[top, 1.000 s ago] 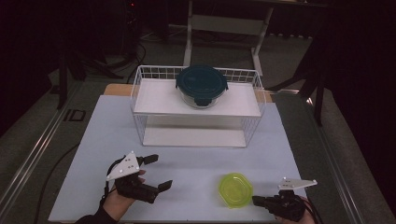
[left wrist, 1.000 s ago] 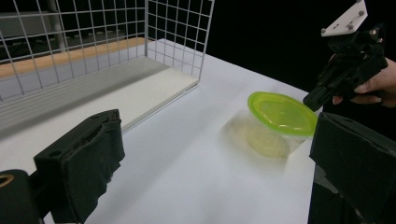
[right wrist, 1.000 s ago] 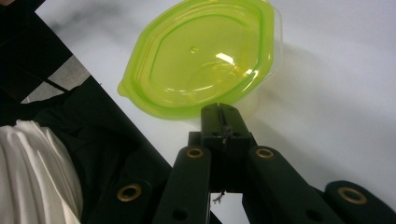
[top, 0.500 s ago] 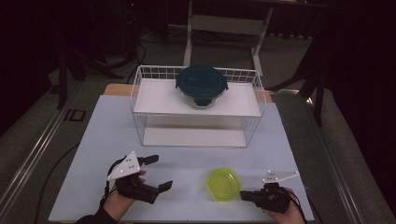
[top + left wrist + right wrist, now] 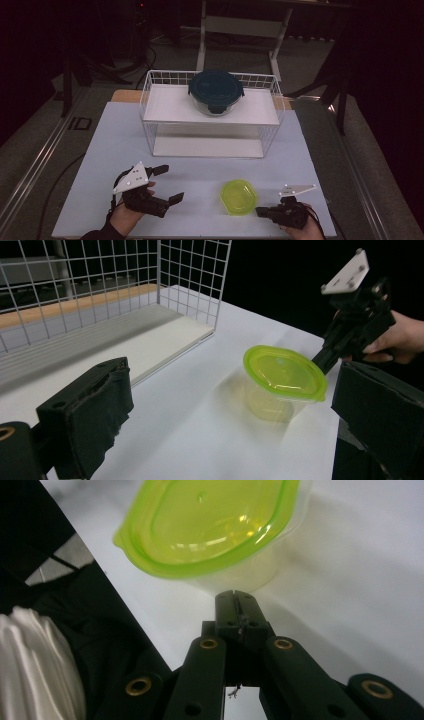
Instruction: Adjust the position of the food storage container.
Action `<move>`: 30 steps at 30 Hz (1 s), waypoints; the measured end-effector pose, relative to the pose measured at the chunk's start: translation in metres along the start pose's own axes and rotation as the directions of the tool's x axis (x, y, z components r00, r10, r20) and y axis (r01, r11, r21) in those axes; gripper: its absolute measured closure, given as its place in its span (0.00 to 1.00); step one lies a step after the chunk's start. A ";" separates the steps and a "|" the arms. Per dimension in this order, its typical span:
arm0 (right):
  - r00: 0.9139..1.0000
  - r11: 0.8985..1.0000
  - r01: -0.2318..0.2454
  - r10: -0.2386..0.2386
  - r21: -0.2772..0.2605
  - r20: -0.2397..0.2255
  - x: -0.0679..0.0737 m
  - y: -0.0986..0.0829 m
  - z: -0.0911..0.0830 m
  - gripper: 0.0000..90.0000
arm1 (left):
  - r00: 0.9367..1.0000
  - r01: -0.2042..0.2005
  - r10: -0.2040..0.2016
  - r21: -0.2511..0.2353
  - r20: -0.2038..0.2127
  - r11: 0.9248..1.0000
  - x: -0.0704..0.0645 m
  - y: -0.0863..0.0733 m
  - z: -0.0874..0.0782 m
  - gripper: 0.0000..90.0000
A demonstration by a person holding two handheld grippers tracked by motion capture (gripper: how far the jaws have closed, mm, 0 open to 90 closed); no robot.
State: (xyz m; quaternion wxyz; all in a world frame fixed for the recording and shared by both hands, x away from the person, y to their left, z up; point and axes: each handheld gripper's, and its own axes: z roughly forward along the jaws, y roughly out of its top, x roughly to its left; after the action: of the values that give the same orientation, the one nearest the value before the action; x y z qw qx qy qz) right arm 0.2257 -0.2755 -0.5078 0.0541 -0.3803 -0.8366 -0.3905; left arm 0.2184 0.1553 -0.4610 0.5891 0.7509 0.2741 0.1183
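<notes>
Yellow-green lidded clear plastic tub (image 5: 239, 196) stands on the white tabletop (image 5: 200, 165); right gripper (image 5: 234, 599), jaws clenched empty, apparently nudges its side; left gripper (image 5: 164, 184) waits released, ready to receive.

White wire rack (image 5: 150, 107) at table (image 5: 100, 150) rear; dark-lidded glass container (image 5: 215, 91) on top.

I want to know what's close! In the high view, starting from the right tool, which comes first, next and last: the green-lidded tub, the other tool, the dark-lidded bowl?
From the right tool:
1. Green-lidded tub, just to its left.
2. Left tool, across the table's near edge.
3. Dark-lidded bowl, far back on the wire rack.
</notes>
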 end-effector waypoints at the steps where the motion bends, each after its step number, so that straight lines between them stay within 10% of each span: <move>1: 1.000 1.000 0.001 -0.001 0.006 -0.002 0.000 0.000 0.003 1.00 | 1.000 -0.001 0.001 0.000 0.000 1.000 0.000 0.000 0.000 0.03; 30: 0.998 0.998 0.029 -0.026 0.053 -0.053 0.008 0.038 0.052 1.00 | 1.000 0.000 0.000 -0.004 0.001 1.000 0.001 0.000 0.000 0.03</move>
State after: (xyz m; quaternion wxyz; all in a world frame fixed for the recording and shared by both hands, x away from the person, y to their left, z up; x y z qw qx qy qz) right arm 0.2567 -0.2195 -0.5170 0.0810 -0.3568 -0.8503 -0.3783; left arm 0.2192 0.1562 -0.4611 0.5908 0.7497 0.2737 0.1187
